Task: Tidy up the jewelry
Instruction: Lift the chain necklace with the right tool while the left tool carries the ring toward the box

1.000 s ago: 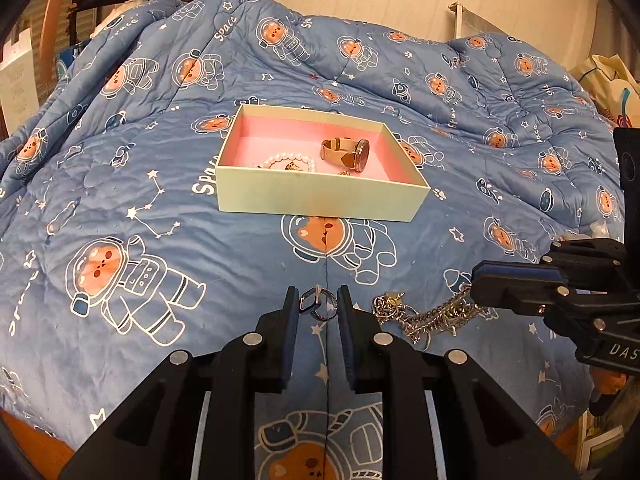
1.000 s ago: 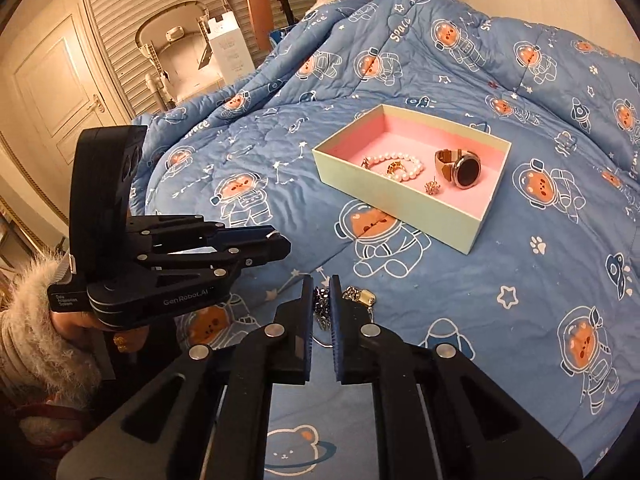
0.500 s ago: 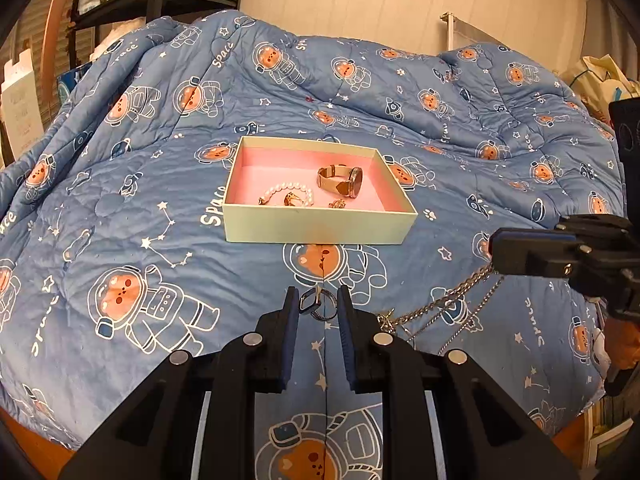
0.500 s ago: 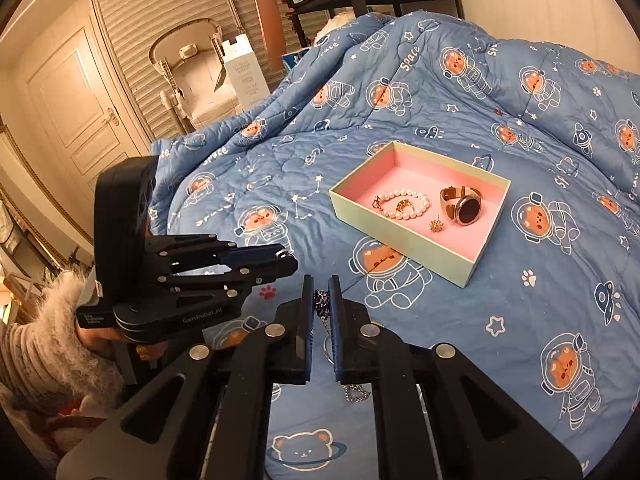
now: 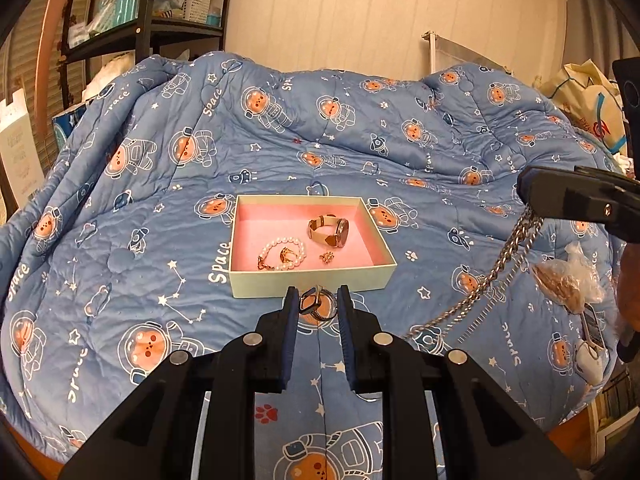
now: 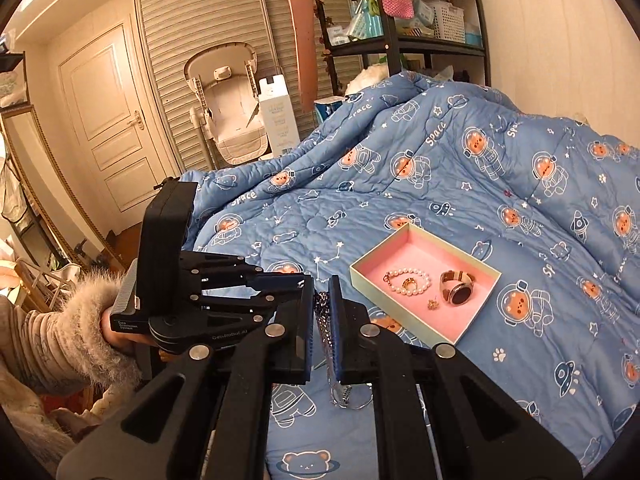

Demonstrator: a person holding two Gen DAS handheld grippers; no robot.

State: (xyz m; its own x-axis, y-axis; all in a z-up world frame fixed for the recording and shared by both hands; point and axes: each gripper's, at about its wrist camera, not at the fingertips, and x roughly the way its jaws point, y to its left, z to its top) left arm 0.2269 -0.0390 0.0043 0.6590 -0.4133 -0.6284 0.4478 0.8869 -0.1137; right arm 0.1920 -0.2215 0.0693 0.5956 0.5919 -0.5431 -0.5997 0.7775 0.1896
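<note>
**Chain strung between your two grippers, above the quilt**

Your left gripper [image 5: 318, 300] is clamped on the clasp ring [image 5: 311, 303] at one end of the silver chain [image 5: 494, 270]; the ring sits pinched between the blue pads at the fingertips. Your right gripper [image 6: 321, 300] has its jaws pressed together on the other end of the chain [image 6: 323, 320], with the links bunched between the pads and a loose length and a ring dangling below them. In the left wrist view the chain runs in a slack doubled line from your right gripper [image 5: 576, 200] down and across toward the left one, hanging clear of the blue astronaut quilt [image 5: 160, 240].

The pale green box [image 5: 312, 280] with the pink lining lies on the quilt just beyond your left fingertips. Inside it are a pearl bracelet [image 5: 282, 254] with a gold ring [image 5: 287, 254] lying within its loop, a watch [image 5: 330, 230] and a small gold earring [image 5: 327, 257]. Your left hand, in a furry cuff [image 6: 100, 320], holds its gripper [image 6: 224, 292] just beside the right one
</note>
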